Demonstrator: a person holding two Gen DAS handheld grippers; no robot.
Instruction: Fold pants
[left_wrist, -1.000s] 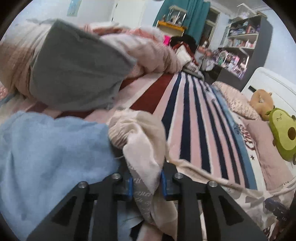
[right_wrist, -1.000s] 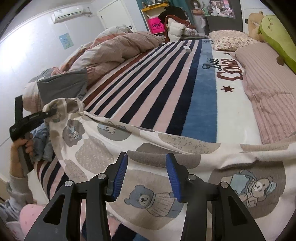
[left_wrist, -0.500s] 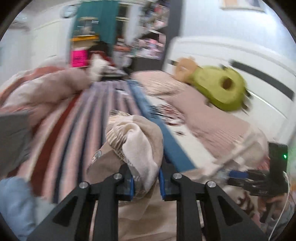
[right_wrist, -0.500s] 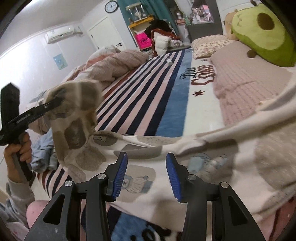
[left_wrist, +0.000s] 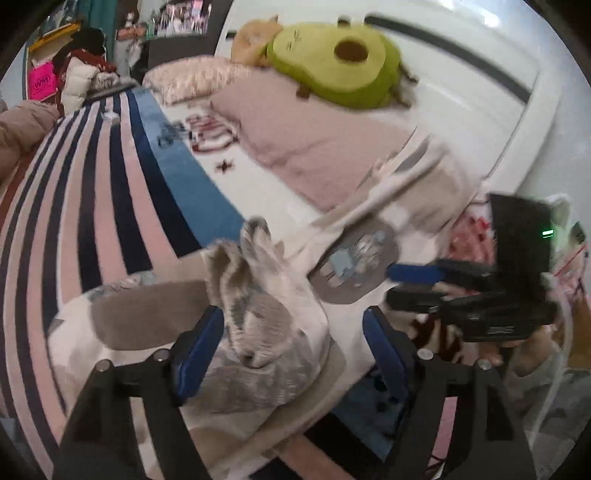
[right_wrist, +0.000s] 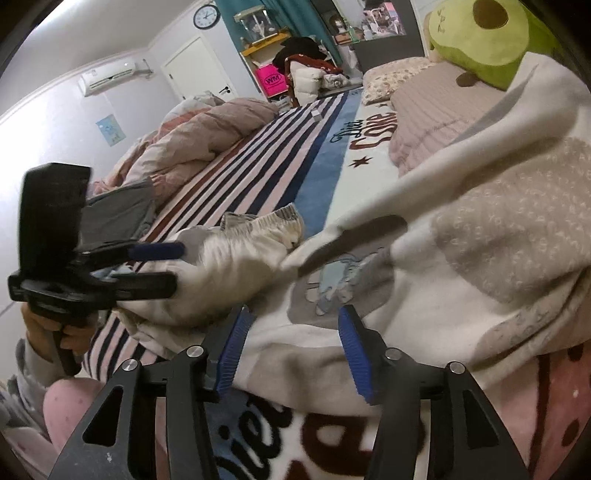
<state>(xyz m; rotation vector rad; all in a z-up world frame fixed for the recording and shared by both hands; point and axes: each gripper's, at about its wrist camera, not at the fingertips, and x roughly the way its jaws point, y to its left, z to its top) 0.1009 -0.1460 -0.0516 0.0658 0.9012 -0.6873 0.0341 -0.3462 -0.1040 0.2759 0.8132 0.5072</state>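
The cream pants with grey bear patches (left_wrist: 258, 325) lie on the striped bed. Their bunched waistband end rests loose between the spread jaws of my left gripper (left_wrist: 293, 347), which is open. In the right wrist view the left gripper (right_wrist: 173, 266) shows at the left with the bunched end (right_wrist: 236, 258) just off its fingertips. My right gripper (right_wrist: 291, 350) is open over the middle of the pants (right_wrist: 461, 266), which drape to the right. The right gripper also shows in the left wrist view (left_wrist: 410, 284).
The striped blanket (left_wrist: 110, 206) covers the bed. A pink pillow (left_wrist: 325, 147) and an avocado plush (left_wrist: 332, 62) lie by the white headboard. A bunched pink duvet (right_wrist: 199, 144) and a grey garment (right_wrist: 118, 214) sit at the far left.
My left gripper swung right toward the headboard carrying the waistband end, then opened and let it go onto the pants. The right gripper has stayed open over the fabric.
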